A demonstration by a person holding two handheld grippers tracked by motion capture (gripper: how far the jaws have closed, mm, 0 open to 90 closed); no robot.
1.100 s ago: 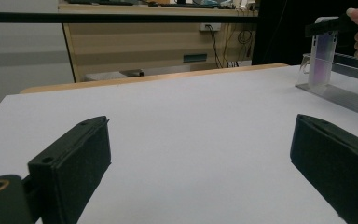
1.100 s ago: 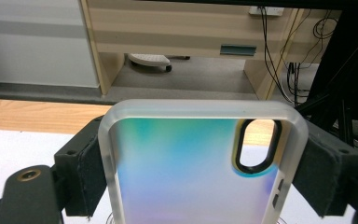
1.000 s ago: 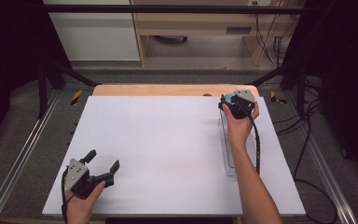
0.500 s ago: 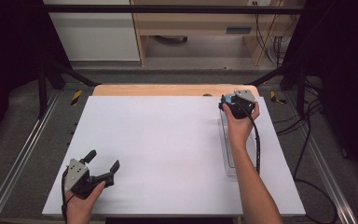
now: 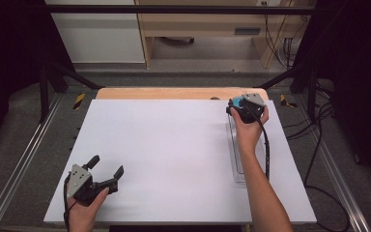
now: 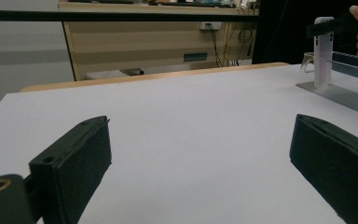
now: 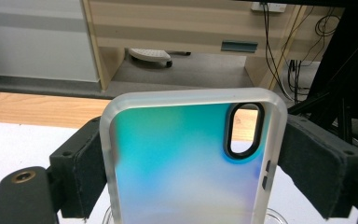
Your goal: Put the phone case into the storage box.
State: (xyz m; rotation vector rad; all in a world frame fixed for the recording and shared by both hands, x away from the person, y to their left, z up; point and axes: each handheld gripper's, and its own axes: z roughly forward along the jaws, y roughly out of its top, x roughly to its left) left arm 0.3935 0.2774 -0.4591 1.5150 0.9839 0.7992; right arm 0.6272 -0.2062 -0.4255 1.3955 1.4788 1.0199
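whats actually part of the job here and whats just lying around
In use:
- phone case, clamped between the right gripper jaws
- clear stand on the white table, under that hand
- left gripper, open, waiting near the front edge

Lying about:
- yellow-black items on the floor
- cables behind the table

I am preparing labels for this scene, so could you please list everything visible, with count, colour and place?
phone case: one, translucent frosted rim with teal-to-blue back, held upright between the right gripper's jaws at the far right of the table
clear tray: one, transparent, on the right side of the board, under the right forearm
white board: one, white, covering the table top
wooden table edge: one, light wood, beyond the board
left gripper: one, black, jaws apart, near left corner
right gripper: one, black, far right, clamping the case
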